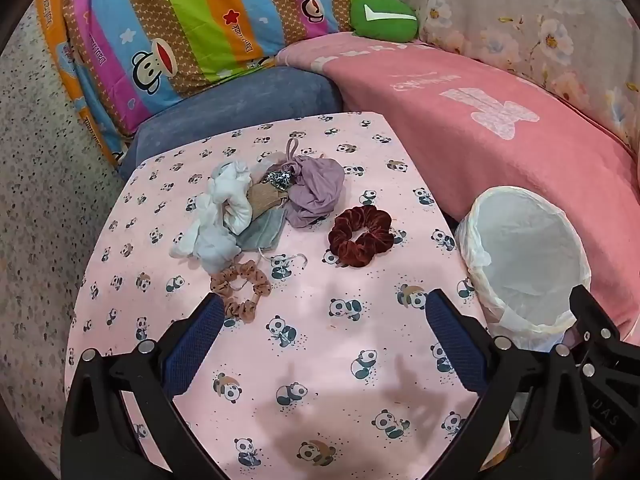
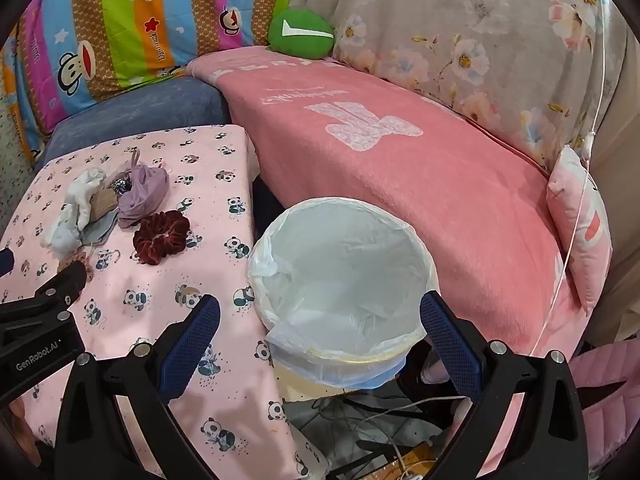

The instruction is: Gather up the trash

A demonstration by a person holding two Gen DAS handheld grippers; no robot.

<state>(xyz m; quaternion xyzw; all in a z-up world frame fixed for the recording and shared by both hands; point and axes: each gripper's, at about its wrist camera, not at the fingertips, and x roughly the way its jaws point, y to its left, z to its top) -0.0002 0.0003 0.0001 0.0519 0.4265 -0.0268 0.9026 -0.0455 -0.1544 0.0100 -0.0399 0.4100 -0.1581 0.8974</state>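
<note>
On a table under a pink panda-print cloth (image 1: 320,360) lies a heap of fabric bits: a white rag (image 1: 224,208), a grey face mask (image 1: 262,232), a lilac cloth (image 1: 316,192), a dark red velvet scrunchie (image 1: 360,236) and a tan dotted scrunchie (image 1: 242,288). A bin lined with a white bag (image 2: 340,276) stands off the table's right edge. My left gripper (image 1: 326,312) hovers open over the cloth, its left finger beside the tan scrunchie. My right gripper (image 2: 320,312) is open above the bin's near rim. Both hold nothing.
A sofa with a pink blanket (image 2: 400,168) runs behind the bin, with a green cushion (image 2: 300,32) and a striped cartoon cover (image 1: 180,32) at the back. Cables and clutter (image 2: 380,432) lie on the floor below the bin. A pink pillow (image 2: 580,216) sits at right.
</note>
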